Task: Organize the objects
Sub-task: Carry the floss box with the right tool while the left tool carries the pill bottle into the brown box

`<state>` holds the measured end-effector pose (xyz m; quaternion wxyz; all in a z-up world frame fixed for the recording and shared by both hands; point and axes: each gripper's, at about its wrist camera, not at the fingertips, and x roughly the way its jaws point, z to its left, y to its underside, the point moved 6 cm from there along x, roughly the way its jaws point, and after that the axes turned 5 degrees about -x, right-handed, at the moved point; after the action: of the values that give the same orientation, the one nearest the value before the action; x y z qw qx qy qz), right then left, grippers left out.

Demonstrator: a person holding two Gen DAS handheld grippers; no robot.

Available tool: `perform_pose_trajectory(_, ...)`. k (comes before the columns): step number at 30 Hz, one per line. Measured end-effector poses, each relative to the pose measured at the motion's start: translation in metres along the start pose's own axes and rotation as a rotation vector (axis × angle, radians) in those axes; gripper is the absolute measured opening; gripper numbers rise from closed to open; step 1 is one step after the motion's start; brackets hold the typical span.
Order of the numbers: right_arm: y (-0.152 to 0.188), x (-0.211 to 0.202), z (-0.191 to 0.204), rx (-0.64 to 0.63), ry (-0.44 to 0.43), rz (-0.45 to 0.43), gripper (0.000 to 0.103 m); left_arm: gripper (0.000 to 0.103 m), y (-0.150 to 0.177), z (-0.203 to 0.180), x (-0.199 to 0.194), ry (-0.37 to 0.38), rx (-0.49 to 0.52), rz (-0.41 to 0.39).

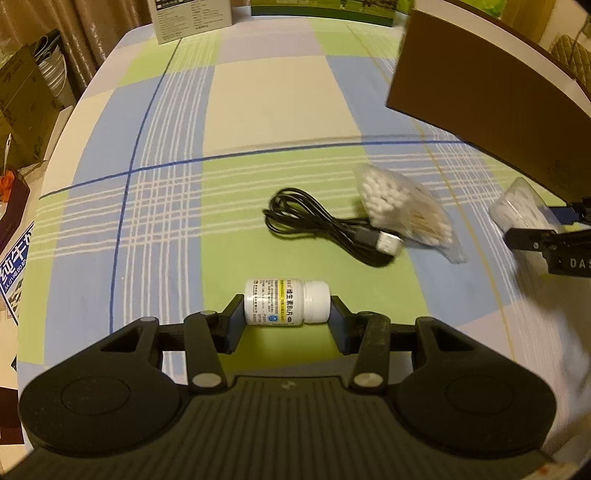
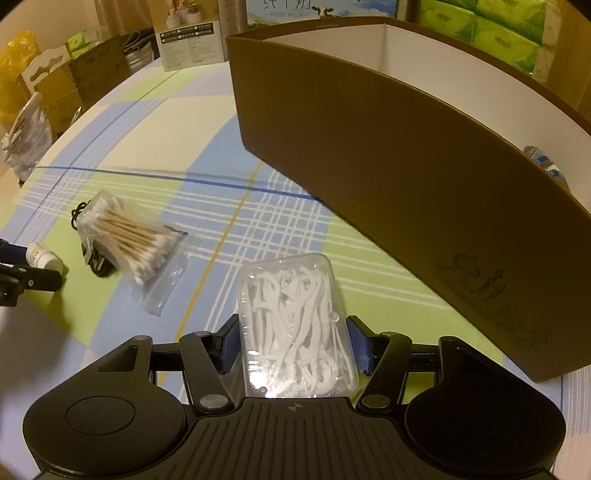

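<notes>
A white pill bottle (image 1: 286, 302) lies sideways between the fingers of my left gripper (image 1: 287, 308), which is shut on its two ends, low over the checked tablecloth. My right gripper (image 2: 293, 326) is shut on a clear box of white floss picks (image 2: 295, 332), held just left of the tall brown box (image 2: 388, 184). A coiled black USB cable (image 1: 325, 229) and a bag of cotton swabs (image 1: 402, 206) lie on the cloth ahead of the left gripper. The right wrist view shows the swab bag (image 2: 133, 240) over the cable, with the pill bottle (image 2: 44, 258) at far left.
The brown box (image 1: 480, 96) stands open-topped at the right, a water bottle (image 2: 546, 166) inside it. A white printed carton (image 1: 192, 18) stands at the table's far edge. Cardboard boxes (image 1: 22, 110) sit beyond the left edge. Green tissue packs (image 2: 498, 29) are behind the brown box.
</notes>
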<state>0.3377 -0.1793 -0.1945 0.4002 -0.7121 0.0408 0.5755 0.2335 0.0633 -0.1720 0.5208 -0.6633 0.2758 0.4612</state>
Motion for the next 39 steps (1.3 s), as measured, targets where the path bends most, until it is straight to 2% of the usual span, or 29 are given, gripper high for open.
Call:
perform_pose_trajectory(13, 0.023, -0.02, 0.016, 0.003, -0.026, 0.049, 0.056, 0.042, 0.019, -0.036, -0.009, 0.037, 0.07, 0.018)
perform_pose_trajectory(21, 0.043, -0.039, 0.015, 0.054, -0.07, 0.076, 0.056, 0.042, 0.028, -0.064, -0.017, 0.089, 0.12, 0.028)
perform_pose_trajectory(29, 0.05, -0.073, -0.003, 0.12, -0.075, 0.029, 0.056, 0.042, 0.016, -0.089, -0.044, 0.137, 0.153, -0.029)
perform_pose_trajectory(39, 0.032, -0.118, -0.029, 0.16, -0.074, -0.08, 0.056, 0.042, -0.02, -0.128, -0.079, 0.203, 0.205, -0.136)
